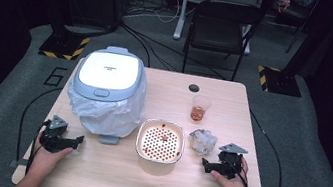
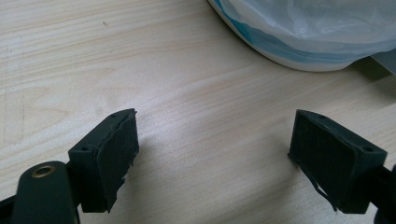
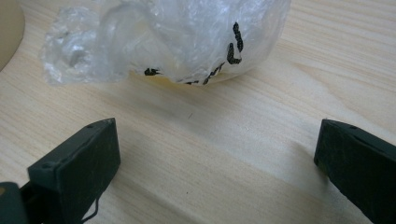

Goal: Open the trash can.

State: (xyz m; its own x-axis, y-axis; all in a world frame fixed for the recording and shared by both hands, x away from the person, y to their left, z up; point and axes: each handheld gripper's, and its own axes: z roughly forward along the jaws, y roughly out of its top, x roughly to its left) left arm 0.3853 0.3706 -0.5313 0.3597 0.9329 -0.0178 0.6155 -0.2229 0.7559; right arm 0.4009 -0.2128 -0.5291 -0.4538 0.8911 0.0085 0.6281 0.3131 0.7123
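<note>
My right gripper (image 1: 209,166) rests open-jawed just short of the crumpled plastic bag (image 3: 177,39), apparently staged for pickup. My left gripper (image 1: 75,141) idles open and empty beside the bag-lined bin (image 1: 107,89).

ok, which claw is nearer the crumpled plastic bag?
Right. The right claw sits open just short of the crumpled plastic bag; the left claw is across the table, by the bin.

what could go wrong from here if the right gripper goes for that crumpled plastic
1. The crumpled plastic wrap is thin and loose, so the open right gripper may pinch only a flap and drag it.
2. The plastic cup of reddish liquid stands just beyond it; an overshoot might tip it.
3. The perforated container sits close beside and could be nudged.
</note>
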